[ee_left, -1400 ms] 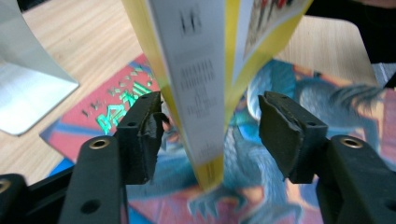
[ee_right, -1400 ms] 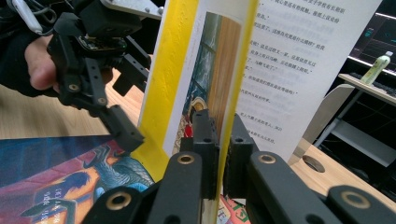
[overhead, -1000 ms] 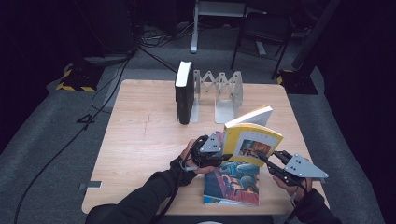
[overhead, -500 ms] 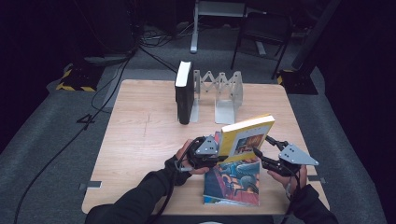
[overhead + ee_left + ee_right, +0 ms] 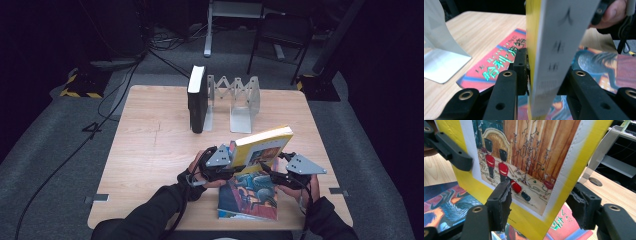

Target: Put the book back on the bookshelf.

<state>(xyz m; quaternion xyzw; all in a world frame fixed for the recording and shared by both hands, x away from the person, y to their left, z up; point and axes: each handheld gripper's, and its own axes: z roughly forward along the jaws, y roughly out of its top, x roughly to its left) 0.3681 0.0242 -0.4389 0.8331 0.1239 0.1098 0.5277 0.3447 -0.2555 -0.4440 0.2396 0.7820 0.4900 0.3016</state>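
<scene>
Gripping the yellow book [image 5: 261,150] by its spine end, my left gripper [image 5: 223,161] holds it up off the table [image 5: 150,145], tilted, just above the flat book [image 5: 249,196] that lies at the near edge. In the left gripper view my two black fingers [image 5: 520,66] press on either side of the yellow book [image 5: 554,50], which stands on edge between them, pinched; the red cover with green letters [image 5: 499,63] lies beneath.

My right gripper [image 5: 280,172] sits at the book's other, lower corner. Its jaws have just been opening, and in the right gripper view they stand spread, with the corner of the yellow cover [image 5: 529,162] between them: one pad [image 5: 501,202] lies over the face of the cover, the other [image 5: 581,207] stands off past the edge. I cannot tell whether the first pad touches the cover. The picture on that cover shows red-coated figures and candles. The left gripper's finger [image 5: 451,152] shows at the book's far edge.

Beyond the books, mid-table, a black book [image 5: 197,100] stands upright against the left end of a grey folding bookend [image 5: 235,97]. Behind the table, cables [image 5: 130,65] run across the dark floor, and a chair [image 5: 280,35] stands there.
</scene>
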